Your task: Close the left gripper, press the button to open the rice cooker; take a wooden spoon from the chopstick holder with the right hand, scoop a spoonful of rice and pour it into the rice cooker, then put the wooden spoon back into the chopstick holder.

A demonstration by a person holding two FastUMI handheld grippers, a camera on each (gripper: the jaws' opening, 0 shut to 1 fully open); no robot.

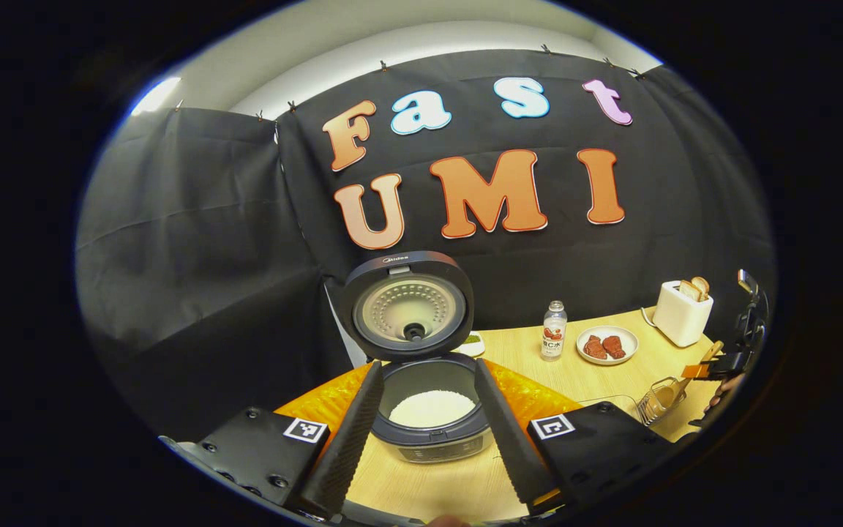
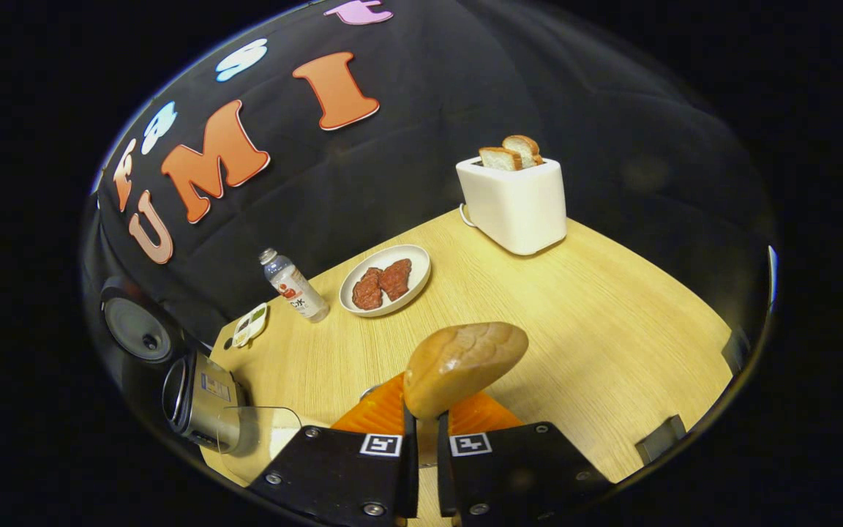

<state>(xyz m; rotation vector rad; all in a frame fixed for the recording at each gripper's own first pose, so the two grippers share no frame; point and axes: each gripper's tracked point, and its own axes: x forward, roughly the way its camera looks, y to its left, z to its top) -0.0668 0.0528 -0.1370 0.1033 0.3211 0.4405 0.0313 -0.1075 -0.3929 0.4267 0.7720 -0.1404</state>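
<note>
Right gripper is closed on the wooden spoon, bowl up above the jaws, beside the chopstick holder, while the open, empty left gripper faces the open rice cooker, away to the left.

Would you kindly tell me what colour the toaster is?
White, with bread slices poking out the top. The toaster shows best in the right gripper view.
</note>
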